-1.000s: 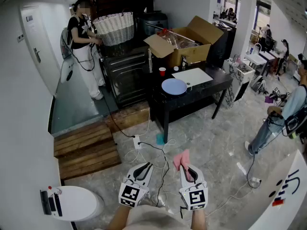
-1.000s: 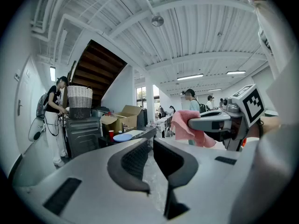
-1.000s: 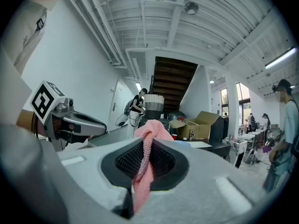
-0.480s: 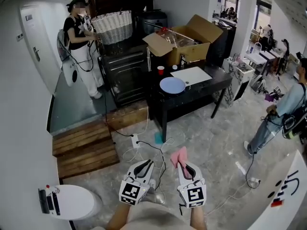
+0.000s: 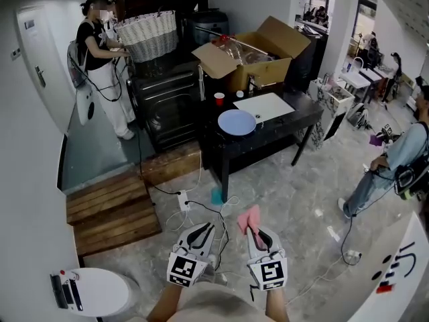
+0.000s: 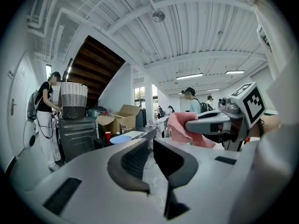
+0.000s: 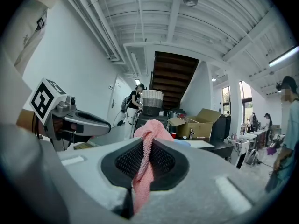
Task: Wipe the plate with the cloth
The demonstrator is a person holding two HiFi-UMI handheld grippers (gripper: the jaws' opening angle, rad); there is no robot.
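**A:** Plate, where?

**B:** The pale blue plate is on the black bench, near its front left edge. It is well apart from both grippers. Only the head view shows it properly. In the gripper views it's a far-off sliver.

**A:** Cloth?

**B:** The pink cloth is pinched between the right gripper fingers. A bunch pokes out past the tips and a tail hangs down between the pads. The right gripper view shows the pinch. The head view only gives a pink tuft above the tips.

**A:** Other one?

**B:** The left gripper fingers are narrow, with a slim gap and nothing in it. It is held just beside the right one, low over the floor.

**A:** Room to move?

**B:** There is open floor between the grippers and the bench front. Cables and a power strip lie across it. Wooden pallets are off to the left.

**A:** Around the plate?

**B:** A white board is just beside it on the right. A red cup and an open cardboard box are behind it. The bench front edge by the plate is bare.

**A:** People?

**B:** One person is at the wicker basket, far left. Another person is at the right edge, well clear of the bench.
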